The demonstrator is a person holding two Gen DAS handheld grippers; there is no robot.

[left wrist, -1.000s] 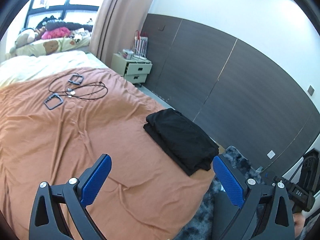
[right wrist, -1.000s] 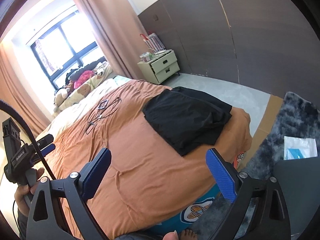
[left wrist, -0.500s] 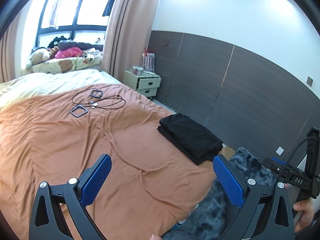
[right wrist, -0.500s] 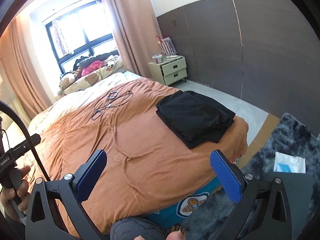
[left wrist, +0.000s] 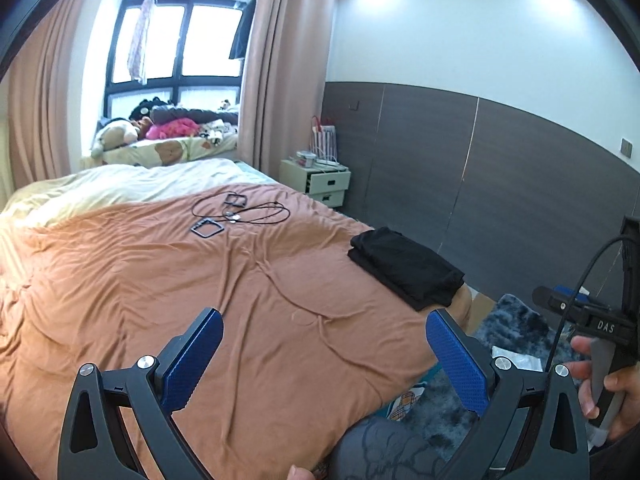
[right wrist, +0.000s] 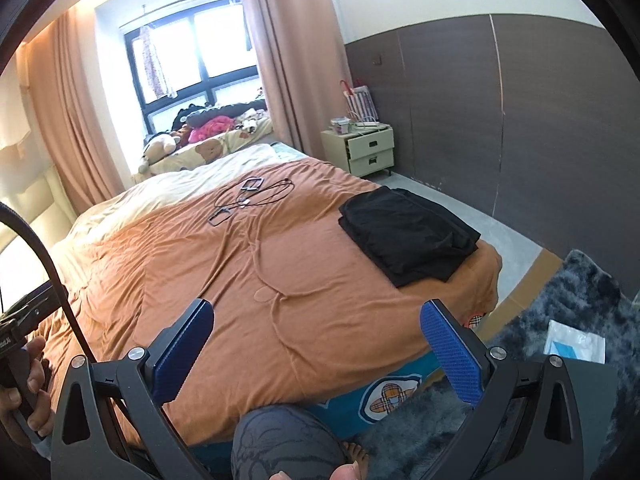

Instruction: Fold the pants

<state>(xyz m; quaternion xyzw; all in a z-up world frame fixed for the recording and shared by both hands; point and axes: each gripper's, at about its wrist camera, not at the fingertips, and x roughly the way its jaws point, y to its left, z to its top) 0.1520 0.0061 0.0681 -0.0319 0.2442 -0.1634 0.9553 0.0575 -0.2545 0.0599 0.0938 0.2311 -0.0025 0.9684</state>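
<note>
An orange bed cover (right wrist: 248,280) carries black cables (right wrist: 256,194) with two small frames. A cream nightstand (right wrist: 364,148) stands by the dark wall panel. A grey shaggy rug (right wrist: 568,304) holds a white packet (right wrist: 576,342).

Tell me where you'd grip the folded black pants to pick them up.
Probably the near end of the black pants, where the stacked layers end by the corner of the bed. Come in low from the foot of the bed, one finger sliding under the stack, so all layers are pinched together. Both the left gripper and the right gripper are open and empty.
</note>
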